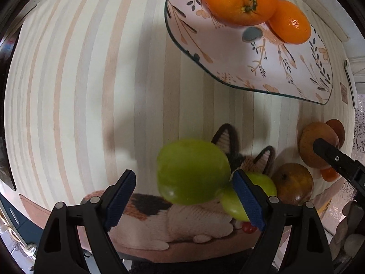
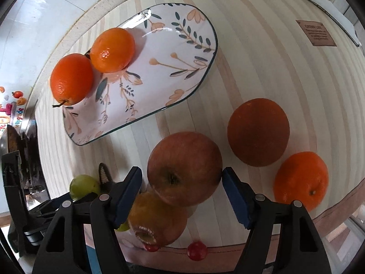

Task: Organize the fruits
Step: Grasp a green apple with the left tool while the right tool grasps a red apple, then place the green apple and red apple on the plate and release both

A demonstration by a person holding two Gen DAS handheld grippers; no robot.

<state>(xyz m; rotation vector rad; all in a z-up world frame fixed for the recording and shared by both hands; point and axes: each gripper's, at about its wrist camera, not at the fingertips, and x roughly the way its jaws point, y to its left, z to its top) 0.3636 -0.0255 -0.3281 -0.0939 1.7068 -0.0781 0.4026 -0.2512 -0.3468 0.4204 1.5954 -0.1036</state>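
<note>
The right gripper [image 2: 182,194] points down over a red apple [image 2: 184,167]. Its blue pads stand just off the apple's two sides; the jaws are partly open around it and a slim gap shows at each pad, so no grip yet. A second, yellower apple [image 2: 155,219] lies against the red one, on the side nearest the camera. Beyond the red apple sit a dark orange [image 2: 259,132] and a brighter orange [image 2: 301,180], both on the striped tablecloth [image 2: 262,45]. Farther from the apple, a flowered plate [image 2: 173,52] holds two oranges [image 2: 111,50] at its far end.

The left gripper [image 1: 184,196] hangs with jaws wide over a green apple [image 1: 192,171], holding nothing; that apple is blurred and rests on a knitted cat mat [image 1: 182,223].

The red apple looks firm, smooth and fairly heavy, likely to roll or slip under a shallow pinch. The safest hold is probably across its widest middle, pads square on opposite sides, pressed gently enough not to bruise it.
</note>
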